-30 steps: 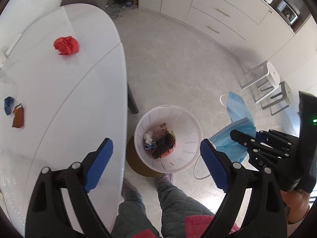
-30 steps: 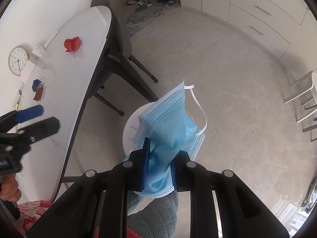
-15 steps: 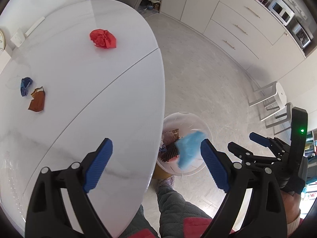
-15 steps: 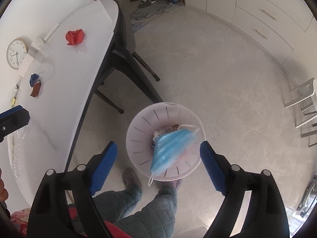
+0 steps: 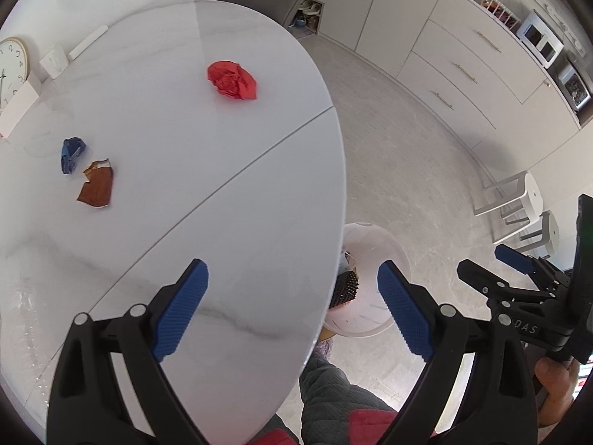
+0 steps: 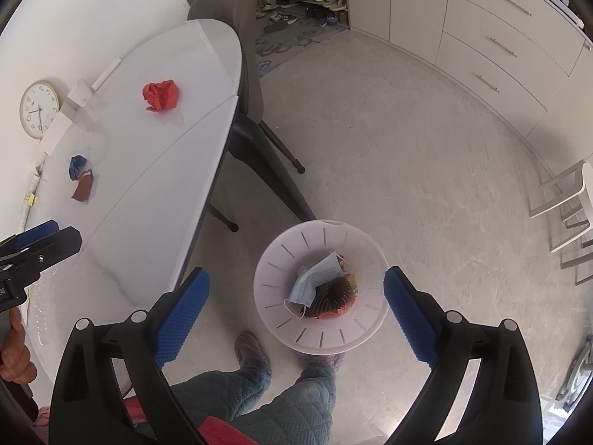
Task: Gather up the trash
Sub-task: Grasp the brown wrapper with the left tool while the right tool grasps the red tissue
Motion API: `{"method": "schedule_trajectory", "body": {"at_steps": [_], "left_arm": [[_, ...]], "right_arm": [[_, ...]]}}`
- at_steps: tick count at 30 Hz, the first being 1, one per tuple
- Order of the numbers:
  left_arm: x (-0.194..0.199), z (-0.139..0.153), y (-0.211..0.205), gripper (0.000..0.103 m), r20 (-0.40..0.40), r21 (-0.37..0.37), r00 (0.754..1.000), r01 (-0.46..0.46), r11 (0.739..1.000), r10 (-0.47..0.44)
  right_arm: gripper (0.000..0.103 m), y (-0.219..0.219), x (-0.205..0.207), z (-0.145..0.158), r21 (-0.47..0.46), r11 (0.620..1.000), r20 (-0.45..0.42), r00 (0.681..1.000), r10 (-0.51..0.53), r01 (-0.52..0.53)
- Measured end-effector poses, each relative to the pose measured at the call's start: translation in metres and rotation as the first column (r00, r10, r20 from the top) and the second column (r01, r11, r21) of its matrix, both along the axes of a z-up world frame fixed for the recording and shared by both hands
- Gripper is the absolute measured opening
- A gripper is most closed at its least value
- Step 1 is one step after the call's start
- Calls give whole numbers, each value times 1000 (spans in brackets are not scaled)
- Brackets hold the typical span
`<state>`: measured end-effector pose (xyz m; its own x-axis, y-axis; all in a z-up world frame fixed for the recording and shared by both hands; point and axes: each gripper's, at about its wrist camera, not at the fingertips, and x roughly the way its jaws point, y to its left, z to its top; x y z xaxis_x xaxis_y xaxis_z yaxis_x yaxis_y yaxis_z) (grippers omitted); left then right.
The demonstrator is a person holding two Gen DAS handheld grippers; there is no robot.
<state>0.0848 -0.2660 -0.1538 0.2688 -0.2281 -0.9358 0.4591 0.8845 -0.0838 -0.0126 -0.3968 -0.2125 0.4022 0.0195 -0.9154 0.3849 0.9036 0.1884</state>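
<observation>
A blue face mask (image 6: 315, 282) lies in the white slotted bin (image 6: 281, 319) on the floor, on top of other trash. My right gripper (image 6: 292, 311) is open and empty above the bin. My left gripper (image 5: 292, 307) is open and empty over the white table's (image 5: 222, 222) right edge. On the table lie a crumpled red paper (image 5: 232, 81), a blue scrap (image 5: 72, 154) and a brown wrapper (image 5: 95, 188); they also show in the right wrist view: red paper (image 6: 161, 95), blue scrap (image 6: 78, 167), brown wrapper (image 6: 83, 188). The bin (image 5: 374, 244) is half hidden by the table.
A grey chair (image 6: 237, 74) stands at the table's far end. White stools (image 5: 519, 200) stand on the right. Cabinets (image 6: 500, 29) line the far wall. A clock (image 6: 39, 109) leans at the table's back. My legs (image 6: 281, 400) are below the bin.
My right gripper opened and let go of the blue mask, which fell into the bin. My left gripper swung left from the bin to over the table.
</observation>
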Motion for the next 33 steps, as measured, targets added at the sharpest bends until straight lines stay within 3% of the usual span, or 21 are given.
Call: {"method": "schedule_trajectory", "body": {"at_steps": [2, 7, 18, 26, 33], "left_arm": [[4, 1, 8, 92, 8, 8, 1000, -20, 1000, 20], [22, 0, 39, 94, 26, 21, 995, -98, 995, 97], [83, -14, 125, 95, 64, 72, 949, -314, 947, 310], [131, -40, 153, 95, 59, 121, 934, -356, 926, 352], [162, -64, 160, 95, 32, 150, 931, -365, 919, 364]], "right_arm": [[100, 4, 4, 4, -7, 1000, 4, 1000, 4, -4], [100, 17, 24, 15, -16, 999, 24, 999, 41, -41], [100, 62, 105, 30, -32, 978, 49, 977, 210, -208], [100, 91, 185, 28, -56, 949, 45, 949, 313, -311], [100, 100, 246, 9, -21, 940, 28, 940, 341, -340]]}}
